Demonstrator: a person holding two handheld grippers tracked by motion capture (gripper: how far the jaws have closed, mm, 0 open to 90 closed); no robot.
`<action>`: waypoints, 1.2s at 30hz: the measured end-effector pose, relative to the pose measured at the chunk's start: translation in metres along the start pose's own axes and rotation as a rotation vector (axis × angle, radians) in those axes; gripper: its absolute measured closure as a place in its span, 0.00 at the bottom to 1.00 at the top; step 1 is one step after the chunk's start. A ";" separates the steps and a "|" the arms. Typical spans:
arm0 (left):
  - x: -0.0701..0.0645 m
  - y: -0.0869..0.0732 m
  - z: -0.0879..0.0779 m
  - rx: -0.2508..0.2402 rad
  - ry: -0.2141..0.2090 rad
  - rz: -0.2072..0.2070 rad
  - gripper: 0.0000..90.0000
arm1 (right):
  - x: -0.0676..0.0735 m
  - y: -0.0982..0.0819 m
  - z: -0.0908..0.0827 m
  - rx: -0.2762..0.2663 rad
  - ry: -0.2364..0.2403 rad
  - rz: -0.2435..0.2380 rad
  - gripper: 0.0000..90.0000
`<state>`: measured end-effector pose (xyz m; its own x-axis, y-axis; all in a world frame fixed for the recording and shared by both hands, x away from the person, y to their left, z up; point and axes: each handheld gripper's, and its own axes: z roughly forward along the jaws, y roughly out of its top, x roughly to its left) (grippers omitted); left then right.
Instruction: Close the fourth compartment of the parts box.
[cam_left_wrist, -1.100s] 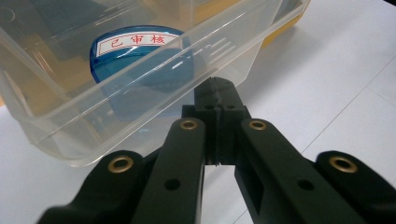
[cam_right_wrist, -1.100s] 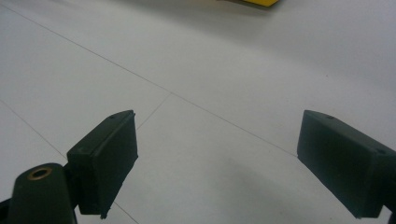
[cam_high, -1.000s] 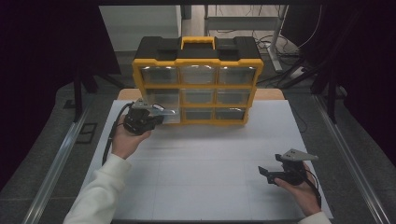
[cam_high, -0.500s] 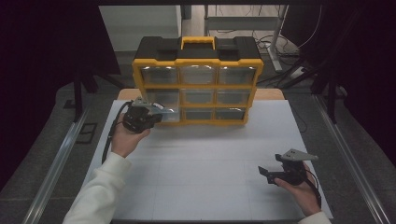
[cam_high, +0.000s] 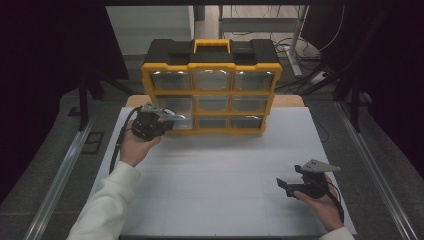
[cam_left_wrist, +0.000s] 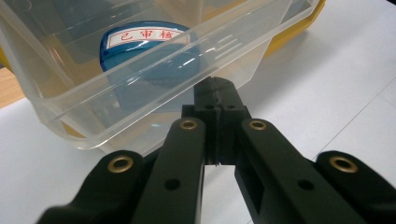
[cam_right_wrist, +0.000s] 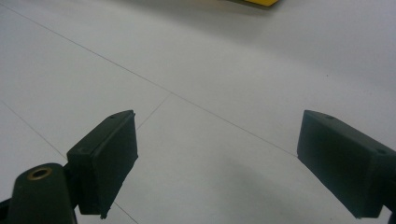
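A yellow-and-black drawer organizer (cam_high: 212, 75) stands upright at the back of the white table (cam_high: 225, 165). Its bottom-left clear drawer (cam_high: 179, 119) is pulled partly out. My left gripper (cam_high: 167, 121) is at that drawer's front. In the left gripper view its jaws are pressed together, shut (cam_left_wrist: 215, 86) on the front lip of the clear drawer (cam_left_wrist: 116, 98). Inside lies a blue round thing (cam_left_wrist: 140, 51) with a white label in red characters. My right gripper (cam_high: 281, 184) rests low at the table's front right, its jaws wide open (cam_right_wrist: 217, 163) over bare table.
The organizer's other clear drawers (cam_high: 212, 102) sit pushed in. White table surface stretches between the two hands. Metal rails (cam_high: 60, 170) run along both sides of the table. Cables lie on the floor behind the organizer.
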<state>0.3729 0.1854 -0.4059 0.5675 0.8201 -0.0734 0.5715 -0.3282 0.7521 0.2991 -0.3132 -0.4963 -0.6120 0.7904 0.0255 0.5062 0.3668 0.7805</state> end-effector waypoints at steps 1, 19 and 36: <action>0.001 0.000 0.001 0.000 -0.003 -0.001 1.00 | 0.000 0.000 0.000 0.000 0.000 0.000 0.14; 0.003 0.006 0.007 0.003 0.009 -0.007 1.00 | 0.000 0.000 0.000 -0.001 0.000 0.000 0.14; 0.004 0.014 0.013 0.010 0.010 -0.011 1.00 | 0.000 0.000 0.000 -0.002 0.000 0.000 0.14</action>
<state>0.3911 0.1783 -0.4046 0.5553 0.8282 -0.0752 0.5835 -0.3235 0.7449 0.2992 -0.3134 -0.4962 -0.6123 0.7902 0.0252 0.5048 0.3662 0.7817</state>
